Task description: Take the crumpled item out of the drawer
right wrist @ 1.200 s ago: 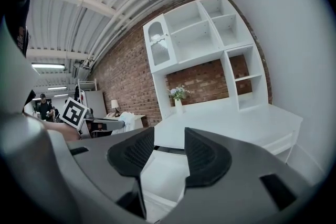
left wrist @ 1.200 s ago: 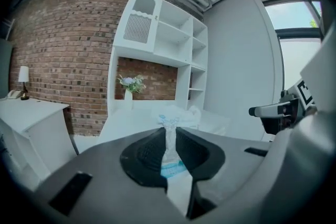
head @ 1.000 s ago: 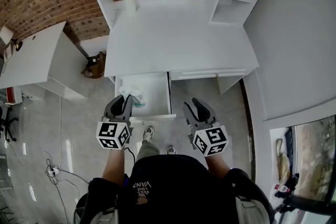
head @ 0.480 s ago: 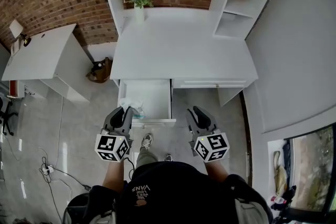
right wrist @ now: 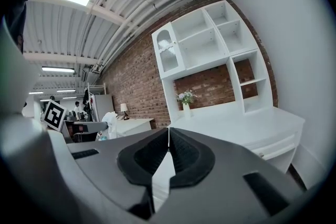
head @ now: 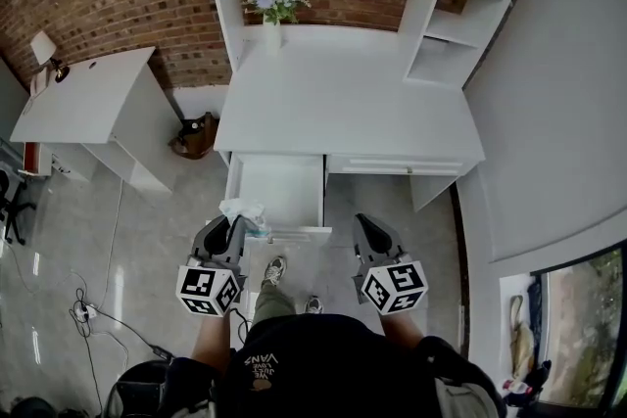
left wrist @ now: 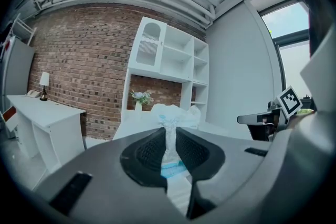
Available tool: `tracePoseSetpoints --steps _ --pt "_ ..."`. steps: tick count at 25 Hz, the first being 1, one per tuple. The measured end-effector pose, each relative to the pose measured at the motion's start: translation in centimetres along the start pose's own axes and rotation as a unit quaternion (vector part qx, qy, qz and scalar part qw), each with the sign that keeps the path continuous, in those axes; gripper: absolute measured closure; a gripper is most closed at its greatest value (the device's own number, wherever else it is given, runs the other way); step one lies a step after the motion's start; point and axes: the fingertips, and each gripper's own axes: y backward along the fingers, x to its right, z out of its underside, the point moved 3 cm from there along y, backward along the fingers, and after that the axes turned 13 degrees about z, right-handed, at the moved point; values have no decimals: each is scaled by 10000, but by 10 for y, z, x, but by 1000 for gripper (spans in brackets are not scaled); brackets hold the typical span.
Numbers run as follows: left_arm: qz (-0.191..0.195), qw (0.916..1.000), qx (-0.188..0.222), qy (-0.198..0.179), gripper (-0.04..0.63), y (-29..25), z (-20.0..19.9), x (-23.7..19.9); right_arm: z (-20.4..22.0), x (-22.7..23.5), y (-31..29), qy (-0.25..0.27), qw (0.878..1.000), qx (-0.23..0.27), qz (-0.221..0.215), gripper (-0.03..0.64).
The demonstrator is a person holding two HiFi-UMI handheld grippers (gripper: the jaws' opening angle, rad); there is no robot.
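The crumpled item, white with a pale blue patch, is pinched in my left gripper and held just outside the front of the open drawer. Seen from the left gripper view, the crumpled item is squeezed between the two dark pads and puffs out above them. My right gripper hovers over the floor to the right of the drawer. Its pads meet with nothing between them. The drawer looks bare inside.
The white desk carries a vase of flowers at its back left and shelving at the right. A second white desk stands at the left before the brick wall. My shoes are on the floor below the drawer.
My right gripper's jaws have closed on nothing. Both grippers have drawn back from the desk, the left carrying the crumpled item from above the drawer to beyond its front edge.
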Motion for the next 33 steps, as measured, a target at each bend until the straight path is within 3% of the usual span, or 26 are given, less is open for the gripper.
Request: tracePoseSetpoints --steps 20,33 --pt "-105 9997 139 -159 532 12 -10 5 -2 -5 -3 150 9999 -27 -6 617" --pt "69 9996 148 -208 532 -5 -17 1 -11 -7 -12 221 9997 28 20 617"
